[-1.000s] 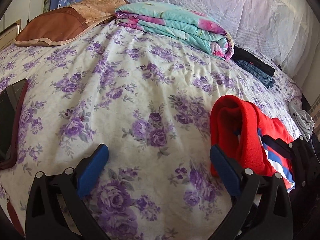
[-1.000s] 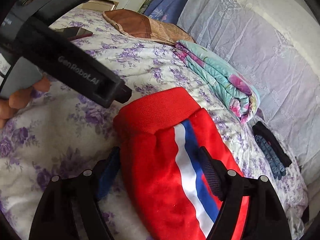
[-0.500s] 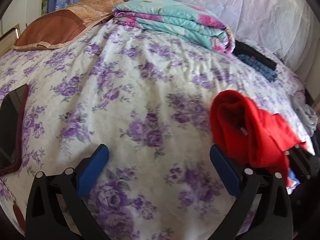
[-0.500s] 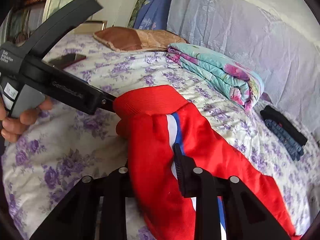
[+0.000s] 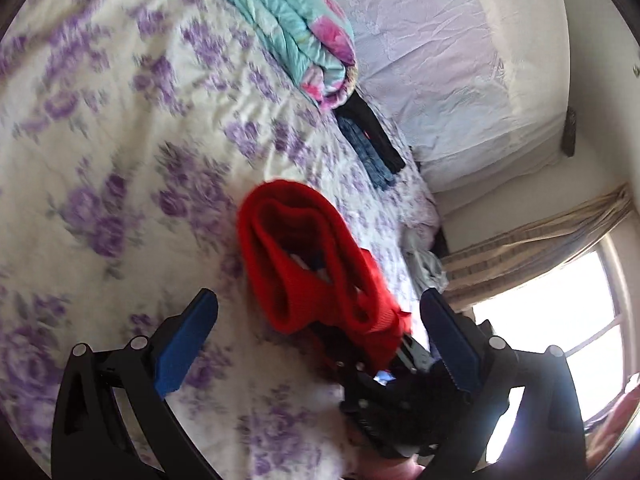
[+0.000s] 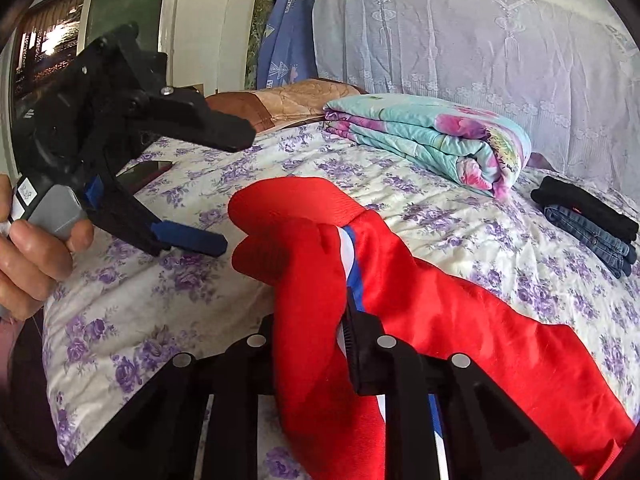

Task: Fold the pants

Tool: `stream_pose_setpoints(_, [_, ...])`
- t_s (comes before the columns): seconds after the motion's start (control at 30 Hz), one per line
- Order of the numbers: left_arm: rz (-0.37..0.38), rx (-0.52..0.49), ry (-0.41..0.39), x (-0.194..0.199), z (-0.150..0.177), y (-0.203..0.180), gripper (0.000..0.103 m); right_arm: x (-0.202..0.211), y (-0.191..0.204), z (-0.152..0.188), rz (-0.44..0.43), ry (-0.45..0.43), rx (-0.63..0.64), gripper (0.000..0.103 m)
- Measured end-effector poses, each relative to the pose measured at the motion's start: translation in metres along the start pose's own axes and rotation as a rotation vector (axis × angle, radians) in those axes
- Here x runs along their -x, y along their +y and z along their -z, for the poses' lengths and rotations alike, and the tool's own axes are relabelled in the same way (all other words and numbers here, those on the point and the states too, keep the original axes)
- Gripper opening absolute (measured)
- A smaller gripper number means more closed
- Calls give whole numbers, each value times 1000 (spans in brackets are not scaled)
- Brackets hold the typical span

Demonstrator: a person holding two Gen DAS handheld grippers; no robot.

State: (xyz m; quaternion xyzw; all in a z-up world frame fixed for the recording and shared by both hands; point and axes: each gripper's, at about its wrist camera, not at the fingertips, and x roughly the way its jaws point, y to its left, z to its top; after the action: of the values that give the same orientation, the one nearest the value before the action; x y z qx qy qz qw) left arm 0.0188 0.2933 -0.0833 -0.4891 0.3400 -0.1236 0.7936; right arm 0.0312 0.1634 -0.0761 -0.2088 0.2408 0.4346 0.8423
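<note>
1. One wide bed with a cream sheet printed in purple flowers (image 6: 420, 208) carries everything I see; a pale lilac lace-patterned cover (image 6: 480, 32) rises behind it.
2. My red track pants with a white and blue side stripe (image 6: 460, 312) lie across the near part of the bed, the ribbed waistband lifted and bunched toward me, the legs trailing off to the right in my right wrist view.
3. Folded turquoise quilt with pink flowers (image 6: 424, 132) sits further back on the sheet, well apart from the pants.
4. Brown and tan cushion (image 6: 280, 100) lies behind the quilt's left end.
5. My left hand-held gripper (image 5: 320, 336) has its blue-padded fingers (image 5: 184, 344) wide apart, with nothing pressed between them; the red waistband sits ahead of the gap, and my left hand (image 6: 32, 256) grips its grey handle.
6. My right hand-held gripper (image 6: 312, 332) is closing, its black fingers clamped on the red fabric near the stripe, just below the waistband.
7. Small stack of folded dark clothes, black on top of blue denim (image 6: 588, 224), rests near the quilt's right end.
8. Dark flat phone-like slab (image 6: 148, 170) lies on the sheet behind my left hand-held gripper.
</note>
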Motion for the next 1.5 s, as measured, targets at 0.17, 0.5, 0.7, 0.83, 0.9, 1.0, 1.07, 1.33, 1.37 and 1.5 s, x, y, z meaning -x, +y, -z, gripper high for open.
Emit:
stream_pose_setpoints(0.17, [-14,-1,68,-25,-1,-6,98,1,0,0,1,-4,4,20])
stream_pose_setpoints(0.5, [-43,0,234,-73,-32,-10,59,19,9,3,76,-10,50,58])
stream_pose_setpoints(0.7, [-57,12,312,-62,-42,-19,51,55,41,-4,182,-113,215,68])
stream_pose_setpoints(0.83, [-54,-12,340,-61,-46,-37,51,24,73,-4,296,-71,391,72])
stream_pose_setpoints(0.9, [-58,-23,348,-61,-45,-43,51,6,81,-4,396,-57,445,72])
stream_pose_setpoints(1.0, [-67,-36,351,-61,-41,-47,52,-6,85,-5,471,-67,478,65])
stream_pose_setpoints(1.07, [-106,-44,352,-59,-39,-45,56,-5,81,-4,481,-66,470,43])
stream_pose_setpoints(1.33, [-138,-41,405,-76,-29,-43,81,14,78,3,452,-73,454,36])
stream_pose_setpoints(1.37, [-114,-32,404,-78,-26,-45,78,20,77,5,451,-83,452,36])
stream_pose_setpoints(1.5, [-49,-84,364,-79,-16,-75,59,50,65,7,467,-151,390,36])
